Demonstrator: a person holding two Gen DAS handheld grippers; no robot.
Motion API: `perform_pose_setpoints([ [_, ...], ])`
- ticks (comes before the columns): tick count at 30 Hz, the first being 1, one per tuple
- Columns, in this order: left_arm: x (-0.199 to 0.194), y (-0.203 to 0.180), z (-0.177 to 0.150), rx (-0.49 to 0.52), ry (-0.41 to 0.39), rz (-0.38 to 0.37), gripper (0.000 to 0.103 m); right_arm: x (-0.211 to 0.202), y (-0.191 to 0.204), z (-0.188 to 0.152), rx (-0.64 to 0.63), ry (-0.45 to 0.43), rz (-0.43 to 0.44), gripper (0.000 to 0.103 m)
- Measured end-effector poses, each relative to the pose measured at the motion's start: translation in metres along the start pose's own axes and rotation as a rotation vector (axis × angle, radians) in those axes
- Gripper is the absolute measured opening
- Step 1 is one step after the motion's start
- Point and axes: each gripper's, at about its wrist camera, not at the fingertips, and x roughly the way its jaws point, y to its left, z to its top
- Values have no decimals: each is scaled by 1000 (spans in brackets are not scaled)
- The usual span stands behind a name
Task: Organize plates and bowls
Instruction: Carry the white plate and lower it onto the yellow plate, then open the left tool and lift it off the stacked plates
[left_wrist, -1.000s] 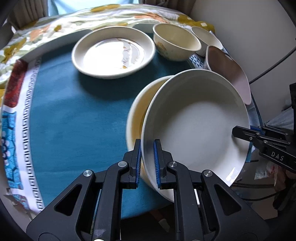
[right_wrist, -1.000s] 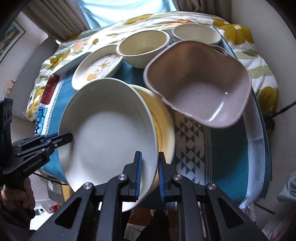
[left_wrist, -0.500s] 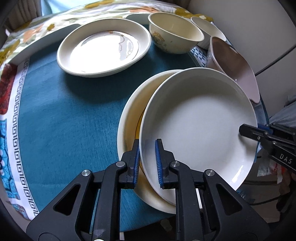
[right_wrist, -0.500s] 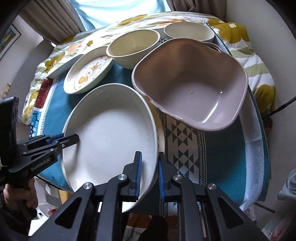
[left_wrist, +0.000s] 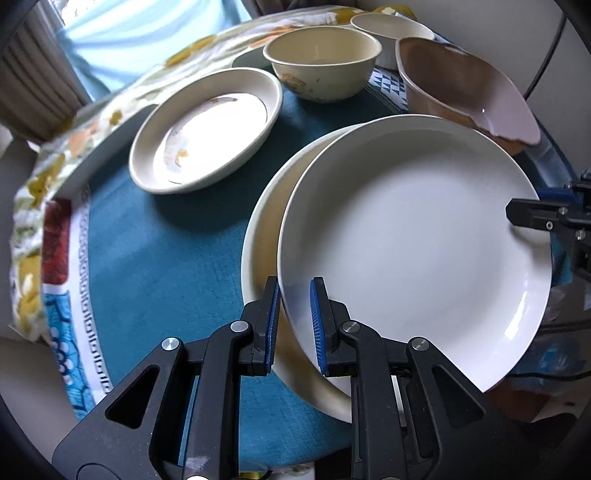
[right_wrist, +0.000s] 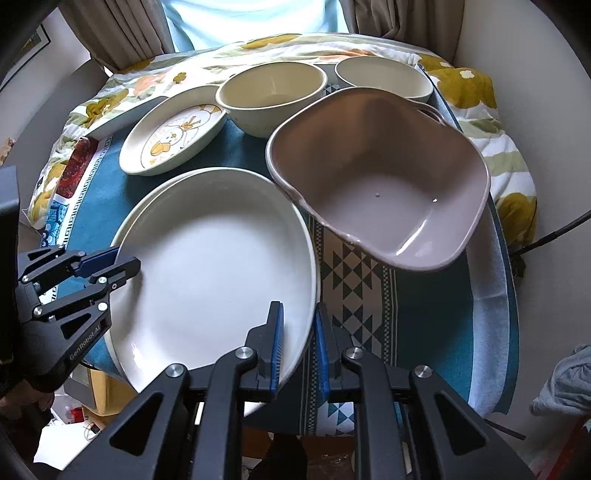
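Note:
A large white plate (left_wrist: 413, 236) lies on top of a cream plate (left_wrist: 262, 236) on the teal cloth; it also shows in the right wrist view (right_wrist: 214, 266). My left gripper (left_wrist: 293, 325) straddles the white plate's near rim with its jaws slightly apart. My right gripper (right_wrist: 298, 345) straddles the opposite rim, jaws also slightly apart. Each gripper shows in the other's view: the right one (left_wrist: 539, 216) and the left one (right_wrist: 110, 267).
A shallow dish with a duck picture (right_wrist: 173, 138), a cream bowl (right_wrist: 271, 98), a second cream bowl (right_wrist: 382, 77) and a mauve square bowl (right_wrist: 380, 184) stand behind the plates. The table edge (right_wrist: 495, 332) is close on the right.
The white plate has come down from a tilt to lie flat on the cream plate. Both grippers' jaws have widened slightly around its rim.

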Motion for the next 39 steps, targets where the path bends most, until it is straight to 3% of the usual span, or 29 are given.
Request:
perform_pose_setpoints([
  [6,-2,1,2,5,-10,21,14,0,2,0,-10,-11,-5,15],
  [11,-7,-4,2,38,-36,91,14,-1,5,-1,-19,-16,6,15],
  [23,-12,3,3,3,-41,52,14,-5,4,2,-14,-32,11,15],
  [30,-61,16,10,-81,-120,28,15,-45,6,13,-36,-129,34,15],
  [32,-81,23,12,-106,-153,30,25,-59,10,16,-45,-161,57,15],
  [33,-91,26,13,-118,-173,35,48,-67,12,19,-54,-178,74,15],
  [34,-103,31,14,-133,-201,45,80,-71,14,20,-61,-186,81,15],
  [35,-111,35,14,-144,-228,54,92,-76,16,22,-71,-200,90,15],
  [36,-122,40,13,-155,-270,66,102,-81,19,24,-77,-217,97,21],
  [37,-134,45,12,-164,-313,74,103,-86,22,27,-82,-235,105,28],
  [38,-140,50,12,-167,-329,77,103,-89,23,31,-85,-244,111,59],
  [39,-147,58,13,-176,-338,84,103,-92,26,36,-85,-259,123,96],
])
